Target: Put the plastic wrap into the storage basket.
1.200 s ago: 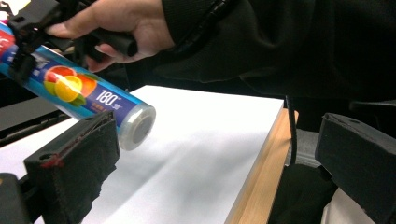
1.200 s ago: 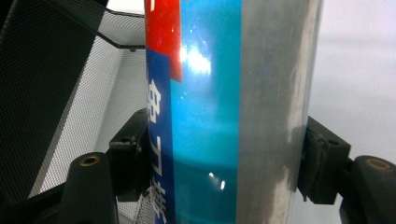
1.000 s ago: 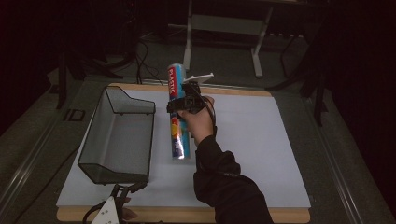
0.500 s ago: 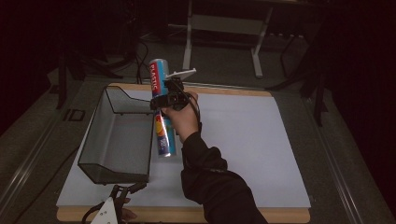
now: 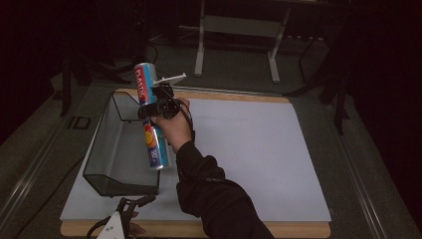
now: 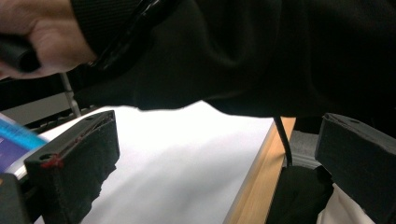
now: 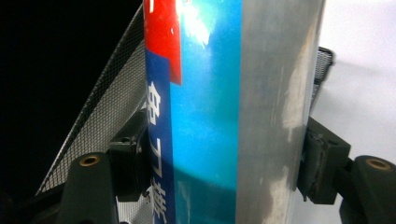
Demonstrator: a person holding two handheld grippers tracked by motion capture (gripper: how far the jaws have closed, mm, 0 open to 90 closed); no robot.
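Right hand-held gripper point(image 5: 158, 105) clamped across the middle of a long blue-and-red tube point(image 5: 149, 115), pads squeezing the shiny body from both sides in the right gripper view point(image 7: 219, 112). Tube carried in the air, tilted, top end leaning up and away from the person, bottom end hanging below the hand-held gripper and just over the near-side wall of the black mesh basket point(image 5: 107, 144). Basket directly beside and under that hand-held gripper, on its left, sitting on the white tabletop point(image 5: 249, 149).

Left hand-held gripper point(image 5: 119, 224) parked low at the near edge of the tabletop, spread wide with nothing between the pads point(image 6: 74, 172) in its own view, just bare white surface and the wooden edge past it. Not part of the action right now, by the looks of it.

Step in hand, best guess: the carry-over, hauling the tube across to drop it in the basket. Not in yet, lower end looks right at the rim rather than inside.

Next move probably calls for shifting a bit further left so the whole tube clears the basket wall, then levelling it out or lowering it end-first, since it's nearly as long as the basket. Only then letting go. Releasing too early likely means a tube tipping off the rim onto the tabletop.
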